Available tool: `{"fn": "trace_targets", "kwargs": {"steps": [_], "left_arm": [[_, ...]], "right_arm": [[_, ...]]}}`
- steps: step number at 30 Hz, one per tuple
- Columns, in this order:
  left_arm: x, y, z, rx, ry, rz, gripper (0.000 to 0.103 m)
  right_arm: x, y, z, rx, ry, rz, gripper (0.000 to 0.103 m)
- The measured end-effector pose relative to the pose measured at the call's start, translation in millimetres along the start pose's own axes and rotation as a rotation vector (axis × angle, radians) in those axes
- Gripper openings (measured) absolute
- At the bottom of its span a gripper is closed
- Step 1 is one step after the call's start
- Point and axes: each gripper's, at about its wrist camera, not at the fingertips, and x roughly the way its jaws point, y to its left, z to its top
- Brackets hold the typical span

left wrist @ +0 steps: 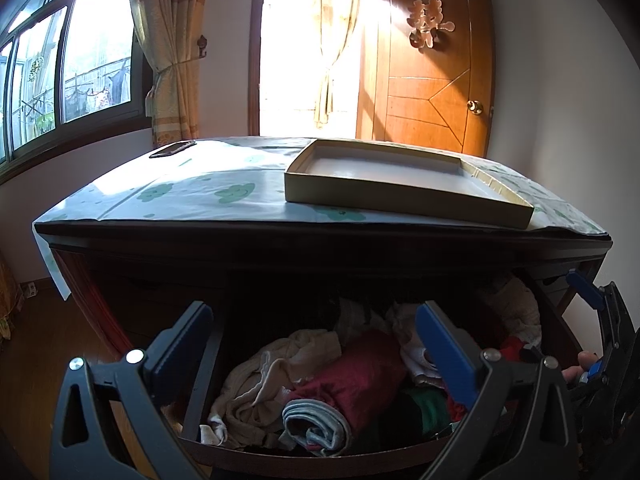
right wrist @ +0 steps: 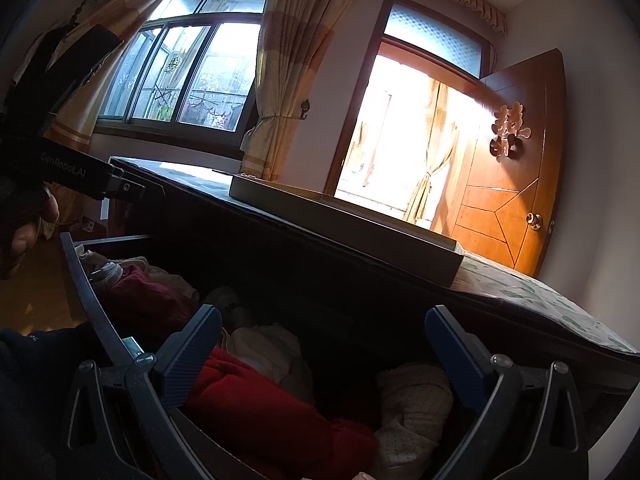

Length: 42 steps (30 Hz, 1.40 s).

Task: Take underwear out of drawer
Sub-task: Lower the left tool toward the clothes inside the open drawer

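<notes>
From the left wrist we look into an open dark-wood drawer (left wrist: 304,454) packed with soft, crumpled underwear (left wrist: 320,384): a cream knit bundle at 8 o'clock, a maroon piece in the middle, a pale blue roll with a ribbed edge at 6 o'clock. Above it, at 12 o'clock, the dresser top wears a glossy sheet printed with green flowers (left wrist: 224,192), and on it sits a shallow, rectangular cardboard box lid (left wrist: 408,204), matte and tan. A flat dark phone (left wrist: 173,149) lies at 11 o'clock. Our left gripper (left wrist: 316,344) stands wide apart, its blue textured pads (left wrist: 444,356) hanging over the pile; we can't tell if they touch cloth, and nothing is clamped. At 3 o'clock we glimpse the right gripper's black frame and a fingertip.

Now the right wrist. The view is tilted, the dresser edge running from 9 to 4 o'clock. In the shadowed drawer (right wrist: 96,312) we see the underwear (right wrist: 276,412) again: a plush bright-red piece at 6 o'clock, cream fabric behind it, a dotted beige piece at 5 o'clock. Our right gripper (right wrist: 324,354) is spread wide too, its left pad (right wrist: 188,356) against or just over the red cloth, gripping nothing. At 9 o'clock we spot the left gripper's black body and a hand (right wrist: 24,236). The varnished wooden door (right wrist: 516,184) glows at 3 o'clock.
</notes>
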Motion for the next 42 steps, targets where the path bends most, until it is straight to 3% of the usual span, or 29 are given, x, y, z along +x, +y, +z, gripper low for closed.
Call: {"fn": "trace_targets", "kwargs": {"steps": [20,33,42], "left_arm": [[2,6,1,-0.018,0.021,-0.012,0.103],[10,5,3,0.049,0.075,-0.029,0.103],[20,-6,-5,0.102,0.139,-0.08,0.103]], "right_arm": [[-11,6,2,-0.004,0.032,0.01,0.103],[-4,8,3,-0.024,0.116,0.012,0.102],[5,1,7,-0.011,0.203,0.073,0.103]]}}
